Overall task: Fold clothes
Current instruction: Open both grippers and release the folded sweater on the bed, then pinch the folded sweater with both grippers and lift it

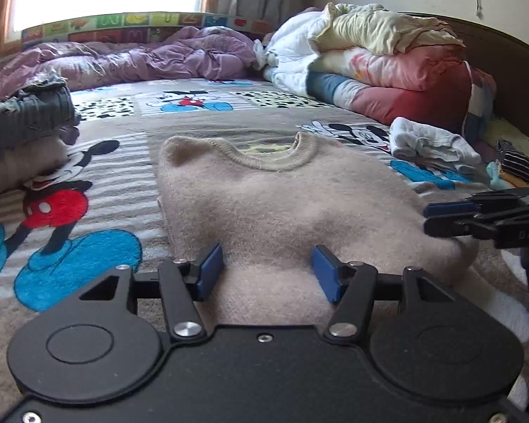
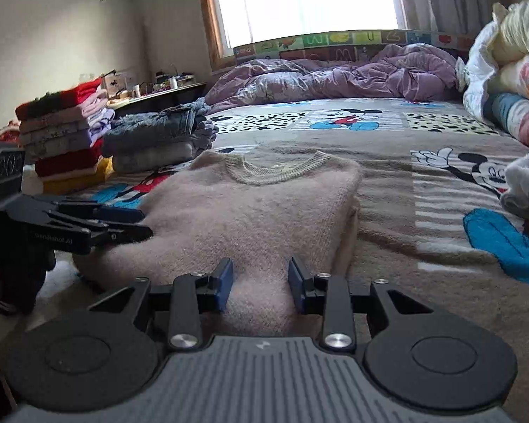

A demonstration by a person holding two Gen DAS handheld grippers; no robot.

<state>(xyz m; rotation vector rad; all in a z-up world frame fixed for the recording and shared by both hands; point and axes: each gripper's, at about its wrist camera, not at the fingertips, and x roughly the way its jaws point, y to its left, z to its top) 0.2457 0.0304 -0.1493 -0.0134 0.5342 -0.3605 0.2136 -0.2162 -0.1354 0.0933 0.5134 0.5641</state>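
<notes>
A fuzzy beige sweater [image 1: 282, 204] [image 2: 257, 204] lies flat on the cartoon-print blanket [image 1: 98, 162], collar away from me and sleeves tucked in. My left gripper [image 1: 268, 271] is open at the sweater's near left edge, its blue pads [image 1: 211, 271] wide apart with fabric bulging between them. My right gripper [image 2: 261, 282] is open more narrowly at the near right edge, and fabric shows between its pads [image 2: 225, 282] too. Each gripper appears side-on in the other's view: the right gripper [image 1: 430, 218], the left gripper [image 2: 137, 225].
A tall pile of folded clothes [image 2: 63, 134] and folded jeans [image 2: 158, 134] stand at the bed's left. A purple duvet [image 2: 335, 77] lies under the window. Rolled bedding [image 1: 388, 70], white cloth [image 1: 426, 144] and striped items [image 1: 518, 165] lie on the right.
</notes>
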